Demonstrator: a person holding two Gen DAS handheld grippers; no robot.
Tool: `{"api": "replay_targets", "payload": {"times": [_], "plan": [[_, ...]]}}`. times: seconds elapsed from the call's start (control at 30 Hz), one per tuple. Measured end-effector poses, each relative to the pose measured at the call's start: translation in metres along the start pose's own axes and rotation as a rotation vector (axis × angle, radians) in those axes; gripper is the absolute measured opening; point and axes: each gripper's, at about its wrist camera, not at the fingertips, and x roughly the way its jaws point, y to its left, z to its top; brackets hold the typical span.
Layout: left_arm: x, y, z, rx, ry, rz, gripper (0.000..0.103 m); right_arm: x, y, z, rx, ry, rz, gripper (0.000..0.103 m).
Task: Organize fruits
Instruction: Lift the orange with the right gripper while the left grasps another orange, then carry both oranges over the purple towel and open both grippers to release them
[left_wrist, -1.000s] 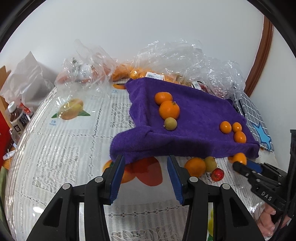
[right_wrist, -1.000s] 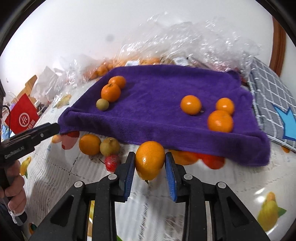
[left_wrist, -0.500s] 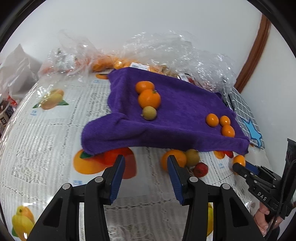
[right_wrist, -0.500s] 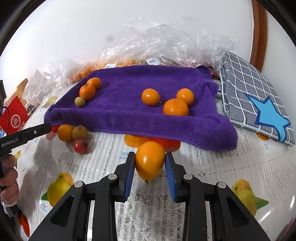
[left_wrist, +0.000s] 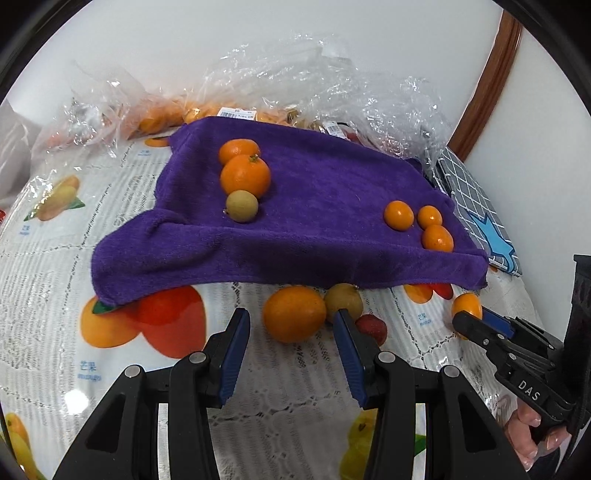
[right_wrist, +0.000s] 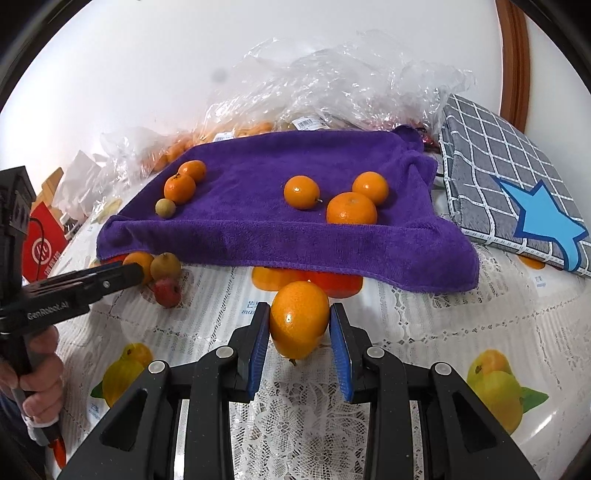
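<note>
A purple towel (left_wrist: 314, 206) (right_wrist: 280, 221) lies on the table with two oranges (left_wrist: 244, 175) and a small tan fruit (left_wrist: 242, 206) at its left and three small oranges (left_wrist: 399, 215) (right_wrist: 351, 208) at its right. My left gripper (left_wrist: 291, 325) is open, its jaws either side of a loose orange (left_wrist: 293, 314) in front of the towel, beside a tan fruit (left_wrist: 343, 301) and a red fruit (left_wrist: 371, 325). My right gripper (right_wrist: 299, 325) is shut on an orange (right_wrist: 299, 319) just in front of the towel's near edge.
Clear plastic bags of fruit (left_wrist: 295, 88) (right_wrist: 332, 96) lie behind the towel by the wall. A grey checked pad with a blue star (right_wrist: 517, 192) lies to the right. The lace tablecloth with printed fruit (right_wrist: 443, 332) covers the table. A red bag (right_wrist: 40, 247) stands at the left.
My left gripper has moved right and forward, so the loose orange now sits between its open jaws. My right gripper has drawn back a little with its orange.
</note>
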Motion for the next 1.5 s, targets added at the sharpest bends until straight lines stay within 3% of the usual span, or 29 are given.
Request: {"api": "replay_targets", "payload": {"times": [0.13, 0.23, 0.9, 1.5], "plan": [[0.002, 0.000, 0.000, -0.004, -0.003, -0.006, 0.044, 0.001, 0.001, 0.000, -0.004, 0.003, 0.004, 0.032], [0.003, 0.001, -0.002, -0.007, -0.006, -0.007, 0.035, 0.001, 0.001, 0.000, 0.001, 0.003, 0.010, 0.032], [0.004, 0.000, -0.001, -0.003, -0.010, -0.013, 0.034, 0.012, 0.004, 0.000, -0.008, 0.052, -0.043, 0.032], [-0.021, 0.020, 0.002, -0.079, -0.111, -0.050, 0.034, -0.004, -0.009, 0.000, 0.059, -0.031, 0.007, 0.032]]}}
